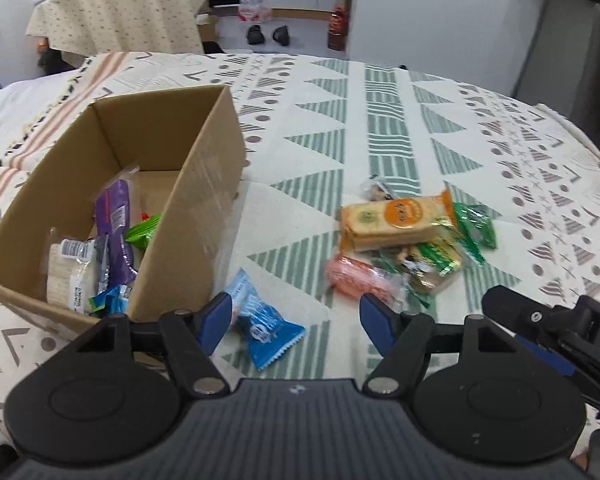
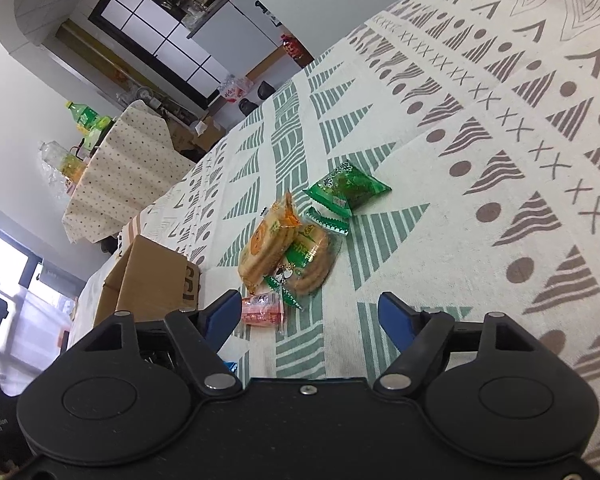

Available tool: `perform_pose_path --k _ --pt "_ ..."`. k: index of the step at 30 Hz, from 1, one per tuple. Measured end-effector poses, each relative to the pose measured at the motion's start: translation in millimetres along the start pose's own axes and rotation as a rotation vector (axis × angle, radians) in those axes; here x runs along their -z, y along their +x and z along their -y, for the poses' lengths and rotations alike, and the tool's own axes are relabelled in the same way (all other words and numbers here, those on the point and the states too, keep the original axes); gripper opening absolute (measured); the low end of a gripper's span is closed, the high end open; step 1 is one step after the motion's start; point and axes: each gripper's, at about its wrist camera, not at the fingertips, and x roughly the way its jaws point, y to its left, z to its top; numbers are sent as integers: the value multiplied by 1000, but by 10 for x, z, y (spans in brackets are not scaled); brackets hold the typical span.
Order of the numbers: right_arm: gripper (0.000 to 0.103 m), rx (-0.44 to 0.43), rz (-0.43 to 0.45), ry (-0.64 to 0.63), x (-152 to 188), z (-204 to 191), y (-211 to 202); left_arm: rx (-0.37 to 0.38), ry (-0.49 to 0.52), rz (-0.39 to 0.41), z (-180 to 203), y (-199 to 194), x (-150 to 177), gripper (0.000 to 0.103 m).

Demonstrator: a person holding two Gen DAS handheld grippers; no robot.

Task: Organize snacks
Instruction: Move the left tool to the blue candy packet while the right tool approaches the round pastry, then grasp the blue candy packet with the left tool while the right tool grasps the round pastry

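While both tongs, left tongs (image 1: 294, 322) and right tongs (image 2: 306, 316), gape empty: straddle blue packet (image 1: 262, 326), pinch mid-body, lift into cardboard box (image 1: 204, 184).

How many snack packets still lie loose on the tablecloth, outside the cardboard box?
At least 6: a blue packet beside the box; a pink packet; orange cracker pack; green biscuit pack under it; green packet; a small clear one behind. Others may be hidden beneath.

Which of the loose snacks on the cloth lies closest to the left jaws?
The blue packet, lying alone beside the cardboard box, just ahead of the open left gripper. The other loose snacks sit heaped further right.
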Motion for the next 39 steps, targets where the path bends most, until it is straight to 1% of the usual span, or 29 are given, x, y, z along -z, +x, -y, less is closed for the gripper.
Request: perform_pose_path --k 3,7,10,14,21,24,26,27,29,33,35,37,38,39 --pt "75 -7 -3 -2 -20 -7 64 -44 -34 0 -74 27 -3 70" --pt "74 -9 -8 0 -62 -15 148 -39 -65 3 -116 24 -3 71" --pt "70 -6 -11 5 -96 -12 218 -21 -133 -30 -140 48 45 70" --pt "69 1 -13 19 -125 13 284 -25 -167 -22 -117 102 104 70" --pt "68 13 -29 19 -150 33 436 -72 -228 -43 -147 285 90 70" --pt "68 13 -27 12 -176 28 493 -77 -257 -59 -177 355 83 66" --pt "68 15 -24 10 -195 31 536 -74 -277 -74 -184 408 84 61" --pt "68 15 -23 10 -203 35 555 -69 -284 -83 -190 430 88 56" --pt "68 13 -20 9 -216 37 586 -71 -284 -72 -185 442 96 51" --pt "67 12 -11 6 -251 41 655 -65 -288 -60 -199 441 101 32" --pt "66 11 -11 -3 -272 29 693 -57 -280 -57 -192 438 94 31" --pt "63 14 -11 -14 -277 16 719 -50 -277 -54 -192 439 93 31" --pt "58 22 -10 -22 -276 11 722 -48 -276 -53 -188 454 85 30" --pt "49 27 -11 -26 -272 12 719 -46 -277 -52 -193 453 86 30"
